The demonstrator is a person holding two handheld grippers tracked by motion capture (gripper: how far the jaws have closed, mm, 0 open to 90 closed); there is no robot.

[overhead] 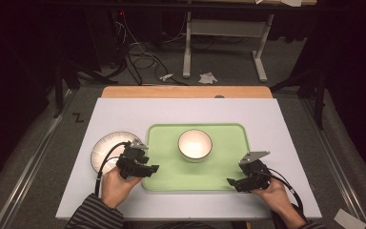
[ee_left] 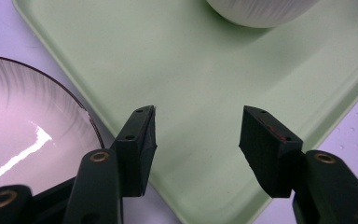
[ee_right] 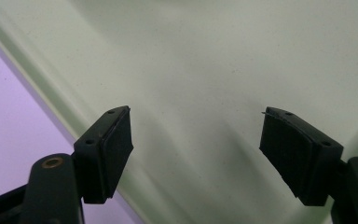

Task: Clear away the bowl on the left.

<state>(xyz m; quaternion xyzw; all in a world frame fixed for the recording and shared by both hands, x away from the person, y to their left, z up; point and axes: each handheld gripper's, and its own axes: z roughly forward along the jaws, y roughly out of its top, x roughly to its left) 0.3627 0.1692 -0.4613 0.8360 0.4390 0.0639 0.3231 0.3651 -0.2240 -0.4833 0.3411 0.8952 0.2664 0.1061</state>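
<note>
**A:** So where's the green tray point(overhead: 171, 179) sitting right now?

**B:** It's lying flat in the middle of the white table point(overhead: 276, 124), a bit toward the person's side. A white bowl point(overhead: 195, 145) is standing on it, toward the far half and well away from both grippers.

**A:** And the grippers?

**B:** The left gripper point(overhead: 148, 169) is hovering over the tray's near left corner, and its jaws are standing wide apart with nothing between them. In the left gripper view you're looking straight at bare green tray point(ee_left: 200, 84) between the pads, with the bowl's ribbed side point(ee_left: 261, 11) peeking in at the top.

**A:** Right one?

**B:** The right gripper point(overhead: 237, 183) is hanging at the near right corner, jaws also released and gripping nothing. The right gripper view is showing the tray's rim point(ee_right: 37, 88) running diagonally past the left pad.

**A:** Anything else around?

**B:** A ribbed white plate point(overhead: 106, 145) is resting on the table just left of the tray, right beside the left hand point(overhead: 116, 186). In the left gripper view it's showing a dark rim point(ee_left: 23, 121).
</note>
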